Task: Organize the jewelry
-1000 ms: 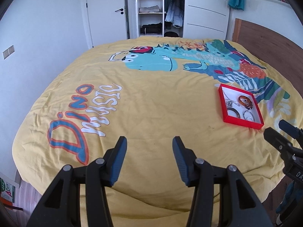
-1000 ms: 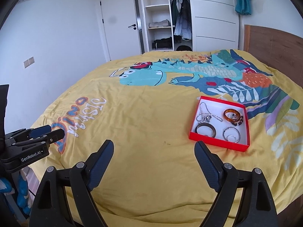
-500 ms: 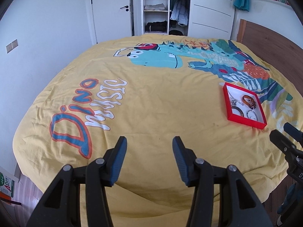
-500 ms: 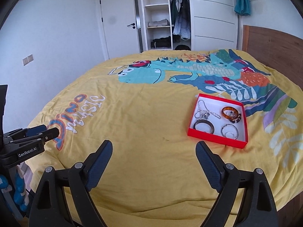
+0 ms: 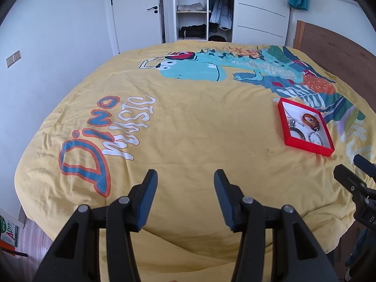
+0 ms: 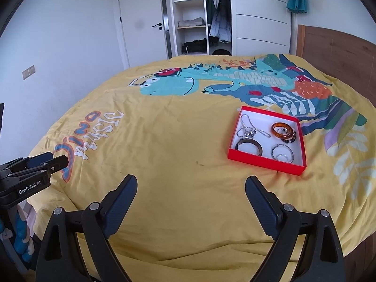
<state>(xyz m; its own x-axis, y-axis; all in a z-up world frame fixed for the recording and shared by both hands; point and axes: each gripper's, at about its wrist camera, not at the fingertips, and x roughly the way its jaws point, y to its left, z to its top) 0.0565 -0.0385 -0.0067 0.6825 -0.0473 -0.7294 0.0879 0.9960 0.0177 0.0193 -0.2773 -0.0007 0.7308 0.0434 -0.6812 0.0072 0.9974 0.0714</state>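
Fingers, left gripper (image 5: 185, 183): spread apart, nothing between them, hanging over the near edge of the bed
Fingers, right gripper (image 6: 191, 188): spread wider, likewise empty, above the near bedding; the red tray lies ahead and to the right of them
Bedspread (image 6: 164, 141): yellow, dinosaur print, lettering on the left side; no loose jewelry visible on it in either view
Red tray (image 6: 266, 163): shallow, white inside, flat on the bedspread on the right side, well clear of both grippers
Dark bangle (image 6: 249, 148): near-left part of the tray, lying flat
Silver bracelet (image 6: 283, 154): near-right part, apart from the dark bangle
Silver chain (image 6: 250, 129): far-left part, loosely heaped, its near end close to the dark bangle
Amber bangle (image 6: 283, 130): far-right part, with a dark beaded piece touching its near-right edge
Wardrobe (image 6: 199, 21): open shelves and hanging coats beyond the bed
Step in hand, judged: all pieces sit in the tray, each roughly in its own quarter; this fits either a tray already sorted or one about to be unpacked and rearranged
Next move, judged: the pictures do not settle it; any reach to the tray would fall to the right gripper, which is nearer
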